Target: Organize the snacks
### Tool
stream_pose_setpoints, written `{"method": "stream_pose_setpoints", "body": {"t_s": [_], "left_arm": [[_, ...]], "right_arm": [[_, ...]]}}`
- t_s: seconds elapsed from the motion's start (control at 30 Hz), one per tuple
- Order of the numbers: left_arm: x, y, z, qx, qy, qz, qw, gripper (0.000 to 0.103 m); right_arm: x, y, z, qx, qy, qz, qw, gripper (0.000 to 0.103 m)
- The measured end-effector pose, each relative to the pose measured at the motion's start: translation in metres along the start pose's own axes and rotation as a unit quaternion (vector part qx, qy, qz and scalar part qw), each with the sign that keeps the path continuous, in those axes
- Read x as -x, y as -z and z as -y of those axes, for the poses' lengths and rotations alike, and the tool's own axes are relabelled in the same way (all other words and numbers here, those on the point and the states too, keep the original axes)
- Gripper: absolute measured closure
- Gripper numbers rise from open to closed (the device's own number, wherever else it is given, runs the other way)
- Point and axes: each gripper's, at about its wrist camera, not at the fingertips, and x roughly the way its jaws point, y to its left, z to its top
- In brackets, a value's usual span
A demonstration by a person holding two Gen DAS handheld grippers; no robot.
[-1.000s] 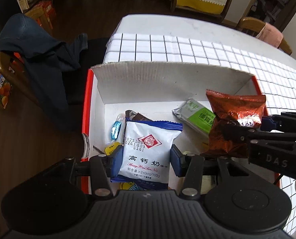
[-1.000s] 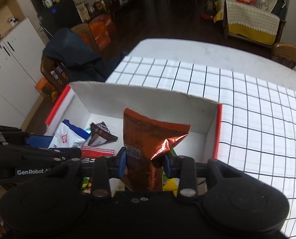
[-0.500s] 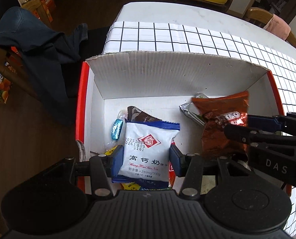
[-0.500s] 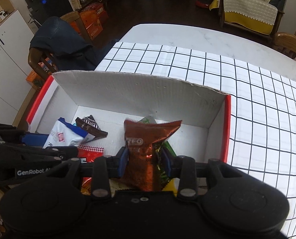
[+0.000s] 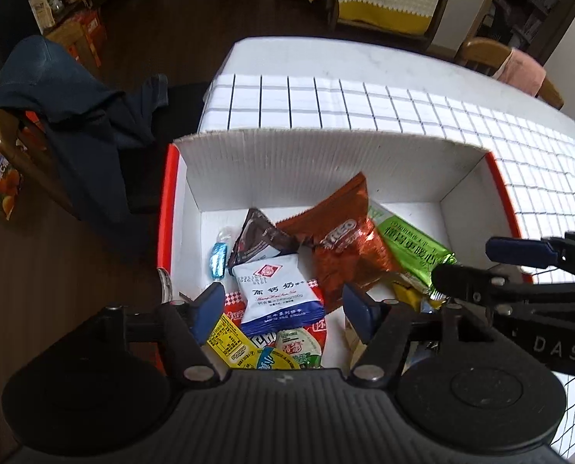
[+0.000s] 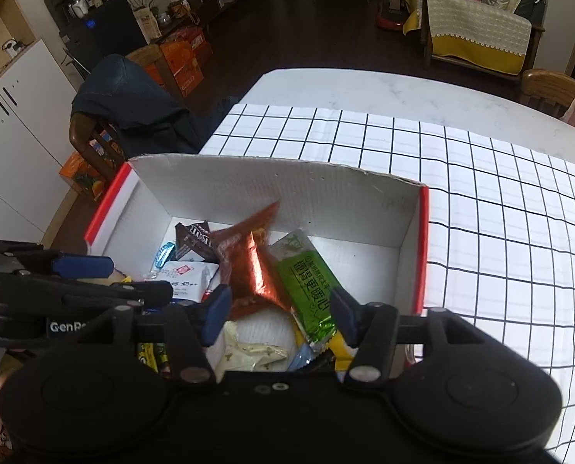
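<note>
While fingers [image 5: 283, 307] [image 6: 283, 315] opening, both grippers hold nothing.

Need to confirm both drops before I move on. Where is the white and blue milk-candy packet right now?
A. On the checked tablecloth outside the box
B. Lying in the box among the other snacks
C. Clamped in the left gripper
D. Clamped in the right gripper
B: the white and blue milk-candy packet lies in the white cardboard box beside the orange foil packet, clear of the opening left gripper.
</note>
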Motion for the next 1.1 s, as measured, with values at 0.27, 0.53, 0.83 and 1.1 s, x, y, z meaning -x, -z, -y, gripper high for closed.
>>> {"method": "stream_pose_setpoints", "body": {"t_s": [0.27,0.53,0.83,1.1], "left_arm": [[0.027,0.009,-0.005,0.028,-0.001,0.055,0.9981,0.021],[0.052,0.021,-0.002,0.016,-0.002,0.097,0.9951,0.019],[0.077,0.038,0.001,0.001,-0.007,0.113,0.9936,0.019],[0.102,0.057,0.005,-0.015,-0.005,0.138,0.9903,0.018]], "right_arm": [[0.024,0.009,0.0,-0.021,-0.008,0.03,0.999,0.02],[0.048,0.02,-0.002,-0.042,-0.023,0.07,0.996,0.003],[0.08,0.035,-0.011,-0.038,-0.038,0.11,0.993,0.0],[0.11,0.062,-0.021,-0.013,-0.024,0.154,0.988,0.0]]}}
